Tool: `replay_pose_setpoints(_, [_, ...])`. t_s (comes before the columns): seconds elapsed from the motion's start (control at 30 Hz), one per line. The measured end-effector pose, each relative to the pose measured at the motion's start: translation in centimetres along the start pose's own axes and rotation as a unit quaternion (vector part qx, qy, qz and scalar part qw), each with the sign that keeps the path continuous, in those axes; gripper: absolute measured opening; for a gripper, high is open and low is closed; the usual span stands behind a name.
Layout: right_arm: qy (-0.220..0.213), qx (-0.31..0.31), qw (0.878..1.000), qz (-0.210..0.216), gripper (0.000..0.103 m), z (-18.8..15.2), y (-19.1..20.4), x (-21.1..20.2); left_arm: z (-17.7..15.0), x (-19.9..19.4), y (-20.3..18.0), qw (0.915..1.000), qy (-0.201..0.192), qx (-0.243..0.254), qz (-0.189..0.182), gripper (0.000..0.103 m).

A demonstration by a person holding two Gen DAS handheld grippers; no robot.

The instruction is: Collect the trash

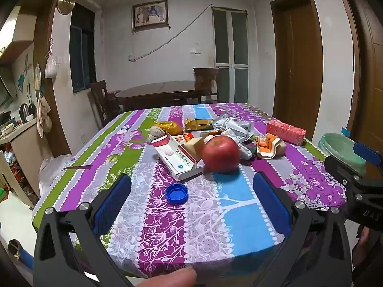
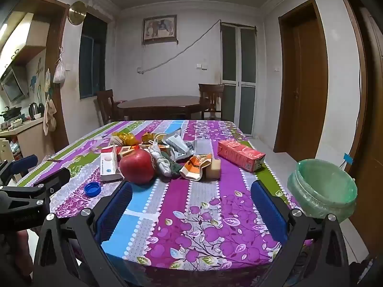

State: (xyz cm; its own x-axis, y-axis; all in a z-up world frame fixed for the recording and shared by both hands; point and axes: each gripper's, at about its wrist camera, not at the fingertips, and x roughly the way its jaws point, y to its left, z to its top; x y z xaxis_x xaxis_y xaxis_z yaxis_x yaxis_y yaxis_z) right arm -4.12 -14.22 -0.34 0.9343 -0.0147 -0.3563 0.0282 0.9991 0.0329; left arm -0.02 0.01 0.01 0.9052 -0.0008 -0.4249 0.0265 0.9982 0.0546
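A pile of trash lies mid-table: a white medicine box (image 1: 176, 159) (image 2: 108, 165), a blue bottle cap (image 1: 176, 193) (image 2: 92, 188), a red carton (image 1: 286, 132) (image 2: 240, 155), crumpled wrappers (image 1: 269, 146) (image 2: 195, 166) and white packaging (image 1: 233, 124) (image 2: 177, 144). A red apple (image 1: 221, 154) (image 2: 137, 166) sits among them. My left gripper (image 1: 191, 198) is open and empty, just short of the cap and apple. My right gripper (image 2: 191, 203) is open and empty over the near table. A bin with a green liner (image 2: 323, 189) (image 1: 342, 150) stands to the table's right.
The table has a purple, blue and green floral cloth (image 1: 167, 227) (image 2: 203, 227). A dark wooden table (image 1: 160, 93) with chairs stands behind. A kitchen counter (image 1: 16, 131) is at the left, and brown doors (image 2: 308, 79) at the right.
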Motion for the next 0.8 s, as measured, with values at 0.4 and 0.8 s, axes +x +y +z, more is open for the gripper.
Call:
replay_pose_setpoints(0.4, [0.001, 0.0, 1.0, 0.002, 0.099, 0.2, 0.0, -0.26, -0.03, 0.09, 0.06, 1.0, 0.003, 0.0, 0.0, 0.098])
replay_pose_setpoints(0.8, [0.002, 0.002, 1.0, 0.005, 0.099, -0.35, -0.55, 0.36, -0.38, -0.03, -0.28, 1.0, 0.005, 0.002, -0.001, 0.098])
